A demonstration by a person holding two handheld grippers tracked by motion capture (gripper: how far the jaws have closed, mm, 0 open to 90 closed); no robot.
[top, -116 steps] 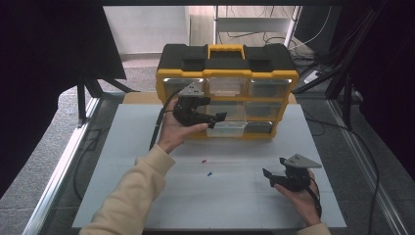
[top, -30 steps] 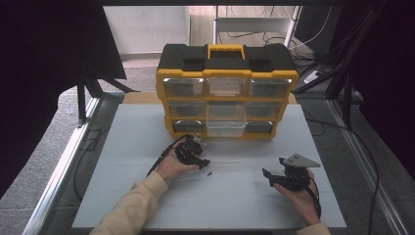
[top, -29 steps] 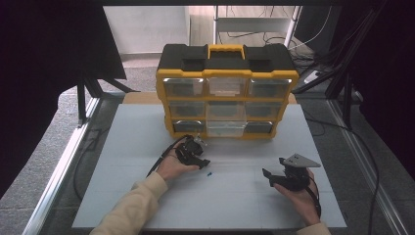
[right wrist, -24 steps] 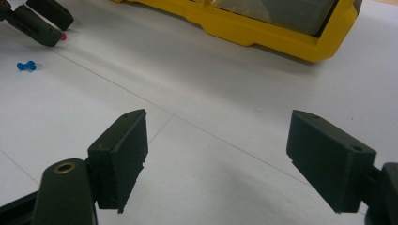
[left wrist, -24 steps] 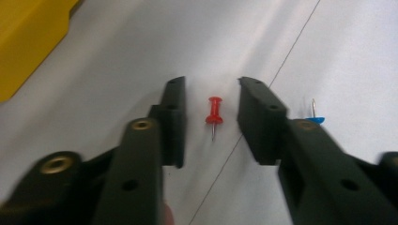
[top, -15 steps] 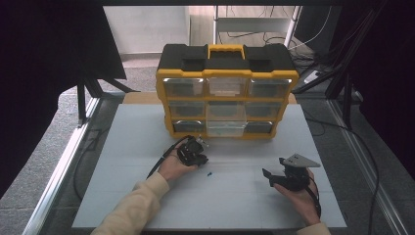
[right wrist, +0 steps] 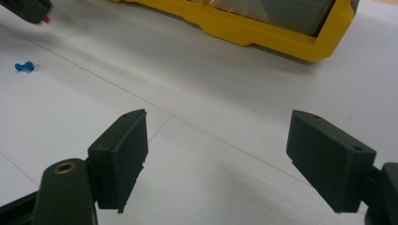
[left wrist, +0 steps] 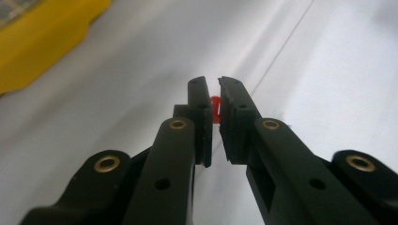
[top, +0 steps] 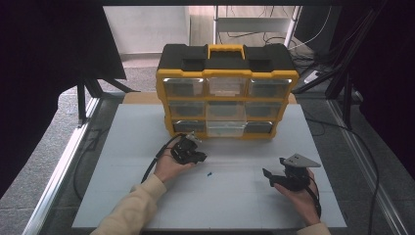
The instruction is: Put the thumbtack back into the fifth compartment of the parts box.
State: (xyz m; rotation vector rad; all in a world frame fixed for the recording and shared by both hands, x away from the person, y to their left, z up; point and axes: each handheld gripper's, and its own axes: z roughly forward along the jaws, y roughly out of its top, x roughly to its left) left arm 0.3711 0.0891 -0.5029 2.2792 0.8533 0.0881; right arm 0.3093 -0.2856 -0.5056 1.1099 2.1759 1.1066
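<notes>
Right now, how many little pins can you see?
2: a red pin between the left tool's jaws, and a blue pin loose on the table. More may hide in the drawers.

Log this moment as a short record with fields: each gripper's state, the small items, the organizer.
left gripper: fingers nearly closed around a small red piece, low over the table
right gripper: open, holding nothing, resting in the hand near the table's right front
blue pushpin: loose on the white table, between the two grippers
organizer: yellow and black drawer case, upright at the back, handle on top
</notes>
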